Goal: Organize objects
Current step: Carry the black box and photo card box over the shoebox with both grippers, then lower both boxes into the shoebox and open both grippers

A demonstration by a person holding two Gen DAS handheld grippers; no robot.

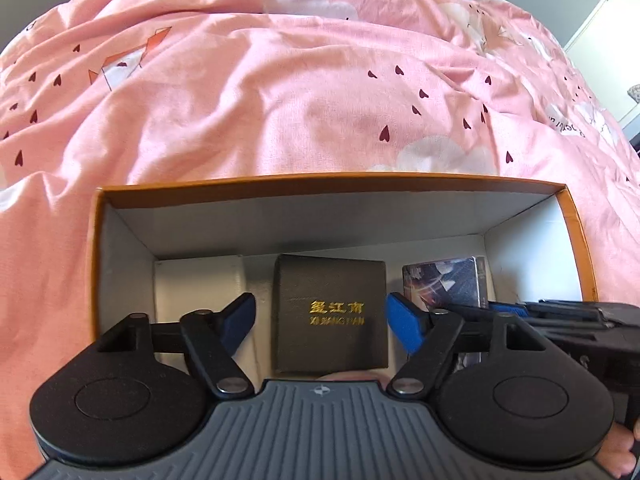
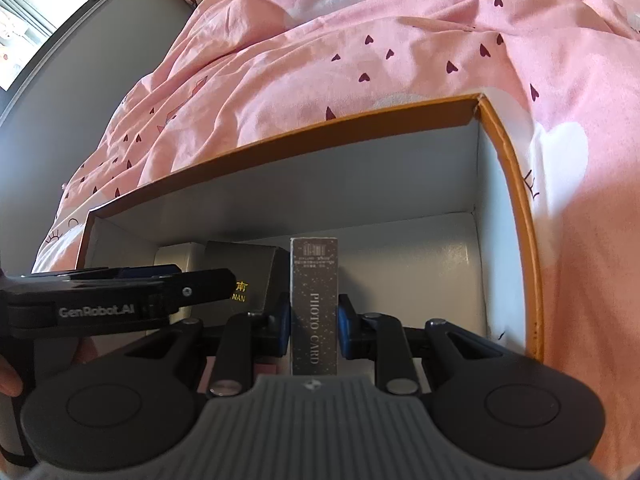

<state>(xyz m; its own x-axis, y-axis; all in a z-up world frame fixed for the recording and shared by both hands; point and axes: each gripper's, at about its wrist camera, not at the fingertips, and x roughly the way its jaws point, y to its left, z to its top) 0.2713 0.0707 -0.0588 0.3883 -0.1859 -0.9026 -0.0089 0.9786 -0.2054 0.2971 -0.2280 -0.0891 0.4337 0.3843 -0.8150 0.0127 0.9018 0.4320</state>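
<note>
A pink quilt (image 1: 280,92) lay under the orange-rimmed box (image 2: 516,184), whose right floor stood bare. The left hand-held gripper (image 1: 320,322) straddled, apart, the black box (image 1: 331,316). The right hand-held gripper (image 2: 313,322) clamped the photo card pack (image 2: 314,304), long axis pointing toward the far wall.

The bedcover (image 1: 280,100) is pink, scattered with small dark red hearts, white cloud shapes and orange-and-white fox figures. The open cardboard box (image 1: 320,179) has an orange outside and rim with plain white inner walls, and in it lie a black box (image 1: 331,316) with gold lettering, a white box (image 1: 192,284) and a photo card pack (image 2: 314,304) that is dark grey-brown with pale speckles and pale lettering on its narrow side. Both the left gripper (image 1: 320,316) and the right gripper (image 2: 314,316) are black with blue finger pads and a ribbed grey body.
</note>
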